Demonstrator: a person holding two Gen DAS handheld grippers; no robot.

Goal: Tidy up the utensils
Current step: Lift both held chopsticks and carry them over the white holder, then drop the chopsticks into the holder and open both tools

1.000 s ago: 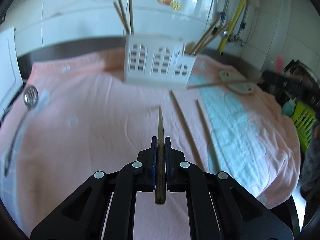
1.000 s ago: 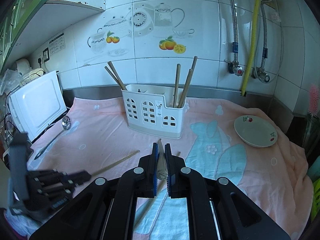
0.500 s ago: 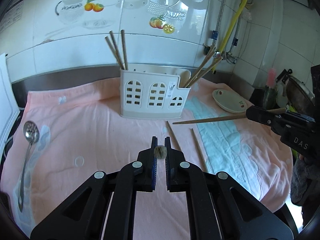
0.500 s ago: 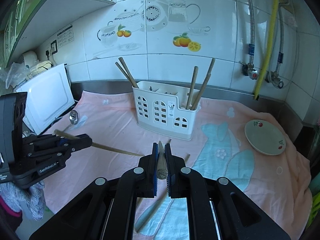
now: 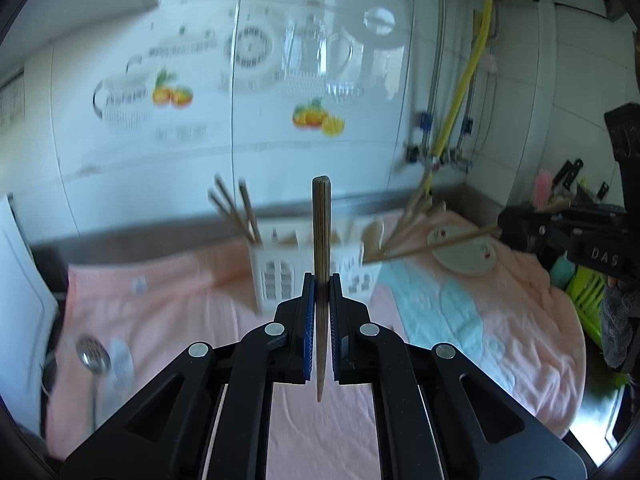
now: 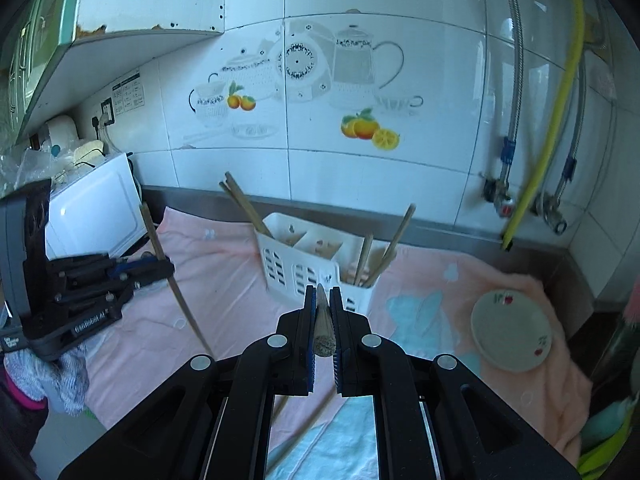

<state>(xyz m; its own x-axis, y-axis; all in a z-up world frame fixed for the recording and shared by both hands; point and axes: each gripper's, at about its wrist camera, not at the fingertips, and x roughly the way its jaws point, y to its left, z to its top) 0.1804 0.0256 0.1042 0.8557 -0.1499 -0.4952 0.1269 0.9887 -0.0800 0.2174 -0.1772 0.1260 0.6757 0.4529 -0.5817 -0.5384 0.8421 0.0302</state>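
Your left tongs are clenched on a wooden chopstick, which stands nearly upright between the blue pads, its blunt end above the tips and its thin end pointing down toward the camera. Your right tongs are clamped on a second chopstick; in the right wrist view it runs along the fingers with its thick end facing the lens, and in the left wrist view its shaft reaches from those tongs toward the white utensil holder. Both chopsticks are held in the air above the pink towel that covers the counter. The holder stands on the towel near the tiled wall, with chopsticks leaning in its left and right end compartments. Two more chopsticks lie on the towel below your right tongs. A small plate sits to the right of the holder, and a slotted spoon lies at the towel's left edge.
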